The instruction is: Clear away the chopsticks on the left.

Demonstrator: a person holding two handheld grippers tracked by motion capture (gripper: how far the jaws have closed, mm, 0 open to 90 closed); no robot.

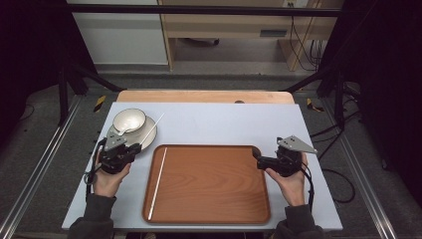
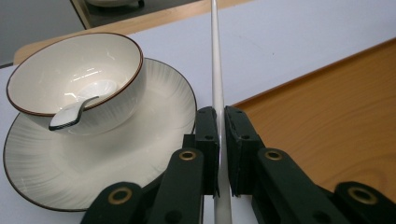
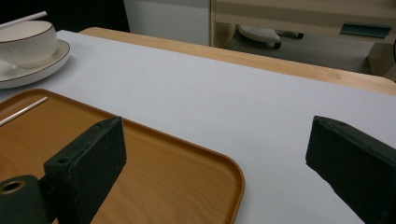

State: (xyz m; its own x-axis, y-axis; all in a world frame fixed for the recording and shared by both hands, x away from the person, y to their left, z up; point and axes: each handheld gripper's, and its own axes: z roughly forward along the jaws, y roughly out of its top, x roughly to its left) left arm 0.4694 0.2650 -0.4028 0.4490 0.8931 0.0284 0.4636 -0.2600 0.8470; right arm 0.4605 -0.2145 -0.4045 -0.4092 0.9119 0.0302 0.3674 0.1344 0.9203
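The left gripper (image 2: 220, 140) is clamping a thin white chopstick (image 2: 217, 70) low on its length, holding it off the table just beside the plate (image 2: 154, 140) and bowl (image 2: 74, 79), while its twin (image 1: 158, 181) is lying along the left side of the tray (image 1: 214, 184). With so much stick reaching past the jaws, it is likely pivoting in the pads, so the far tip could be swinging into the bowl or missing the tray. The right gripper (image 3: 215, 154) is waiting with jaws wide apart and empty over the tray's right edge, offering no help if the stick slips.
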